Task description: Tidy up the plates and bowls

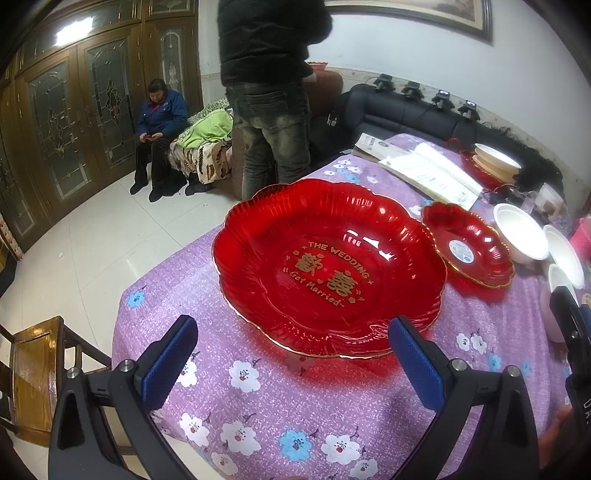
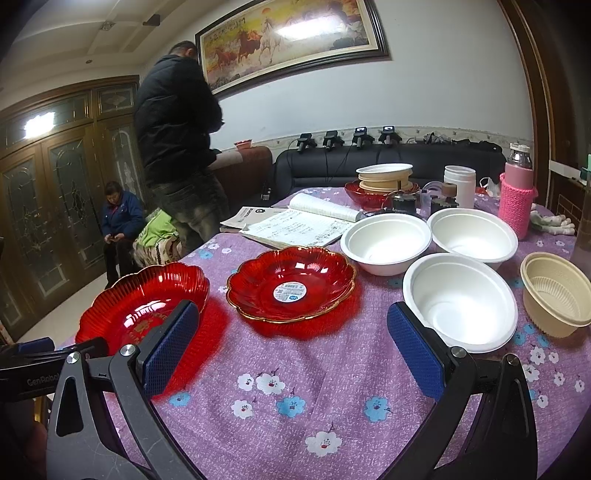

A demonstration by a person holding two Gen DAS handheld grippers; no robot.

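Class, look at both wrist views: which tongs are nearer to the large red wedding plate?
Left. The left tongs hover open right at the large red wedding plate, one pad by its rim. The right tongs sit beside it, facing the smaller red plate.

Dim indoor light, glare on glazed doors (image 1: 66, 35), red plate (image 1: 328, 273) glinting, fisheye-bent dark corners

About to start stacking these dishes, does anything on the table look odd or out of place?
Nothing is spilled or broken. Two oddities: the smaller red plate still has a sticker label in its middle, and an open notebook lies among the dishes behind it.
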